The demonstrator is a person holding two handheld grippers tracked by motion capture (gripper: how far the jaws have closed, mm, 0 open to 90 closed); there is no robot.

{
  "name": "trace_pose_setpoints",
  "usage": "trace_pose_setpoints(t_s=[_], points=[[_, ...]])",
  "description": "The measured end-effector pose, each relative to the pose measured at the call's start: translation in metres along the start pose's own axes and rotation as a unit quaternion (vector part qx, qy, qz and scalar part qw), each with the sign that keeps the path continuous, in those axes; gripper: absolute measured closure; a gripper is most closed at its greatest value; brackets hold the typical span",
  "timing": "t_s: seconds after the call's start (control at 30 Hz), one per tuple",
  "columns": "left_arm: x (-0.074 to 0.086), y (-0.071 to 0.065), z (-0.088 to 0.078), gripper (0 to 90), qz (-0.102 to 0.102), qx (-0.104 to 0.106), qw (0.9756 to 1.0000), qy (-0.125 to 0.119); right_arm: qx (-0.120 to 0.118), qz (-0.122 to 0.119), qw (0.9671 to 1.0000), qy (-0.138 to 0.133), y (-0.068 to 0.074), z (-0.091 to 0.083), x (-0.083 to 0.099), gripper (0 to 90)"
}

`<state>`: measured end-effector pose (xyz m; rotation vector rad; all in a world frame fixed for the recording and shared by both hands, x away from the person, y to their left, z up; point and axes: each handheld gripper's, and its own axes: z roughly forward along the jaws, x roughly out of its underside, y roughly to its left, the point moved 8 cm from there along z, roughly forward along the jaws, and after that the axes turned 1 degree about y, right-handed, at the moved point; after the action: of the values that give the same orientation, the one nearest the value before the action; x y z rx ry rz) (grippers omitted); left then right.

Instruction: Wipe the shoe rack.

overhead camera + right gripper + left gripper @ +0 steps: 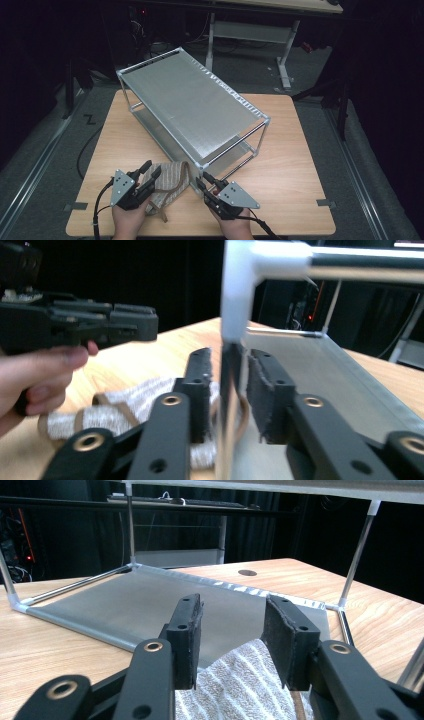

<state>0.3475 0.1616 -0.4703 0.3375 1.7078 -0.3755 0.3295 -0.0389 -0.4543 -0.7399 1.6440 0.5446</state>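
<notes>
Both hands rest low at the wooden table's (300, 150) near edge. The left gripper (150, 176) spreads over a striped beige cloth bag (170, 182) beside the two-tier silver metal rack (195, 105); the right gripper (204, 181) straddles its corner post, jaws apart

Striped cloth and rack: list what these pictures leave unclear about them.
- Striped cloth: its near end is covered by the left gripper in the high view.
- Left gripper view: whether the pads press the cloth; the bottom edge cuts it off.
- Right gripper view: blurred, so contact between its pads and the rack's corner post is uncertain.
</notes>
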Motion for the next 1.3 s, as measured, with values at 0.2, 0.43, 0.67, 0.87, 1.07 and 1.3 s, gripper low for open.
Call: trace_pose_setpoints(t_s=[0.2, 0.43, 0.67, 0.87, 1.07, 1.3], points=[[0.002, -0.009, 0.003, 56.9, 0.012, 0.004, 0.9999, 0.004, 0.040, -0.003, 0.9992, 0.010, -0.026, -0.036, 0.016, 65.0], [0.000, -0.022, 0.003, 54.3, 0.036, 0.012, 0.9993, 0.004, 0.114, -0.001, 0.9934, 0.006, -0.078, -0.063, 0.026, 61.9], [-0.003, -0.037, 0.004, 49.8, 0.047, 0.031, 0.9984, 0.001, 0.175, 0.002, 0.9845, 0.000, -0.126, -0.073, 0.021, 56.5], [-0.006, -0.056, 0.006, 44.5, 0.068, 0.061, 0.9958, 0.003, 0.198, 0.003, 0.9801, 0.007, -0.160, -0.068, 0.020, 52.6], [-0.007, -0.067, 0.007, 43.8, 0.060, 0.083, 0.9948, 0.003, 0.231, 0.007, 0.9728, 0.017, -0.183, -0.060, 0.018, 45.8], [-0.010, -0.074, 0.002, 43.0, 0.049, 0.094, 0.9943, -0.009, 0.244, 0.005, 0.9694, 0.025, -0.205, -0.042, 0.011, 48.3]])
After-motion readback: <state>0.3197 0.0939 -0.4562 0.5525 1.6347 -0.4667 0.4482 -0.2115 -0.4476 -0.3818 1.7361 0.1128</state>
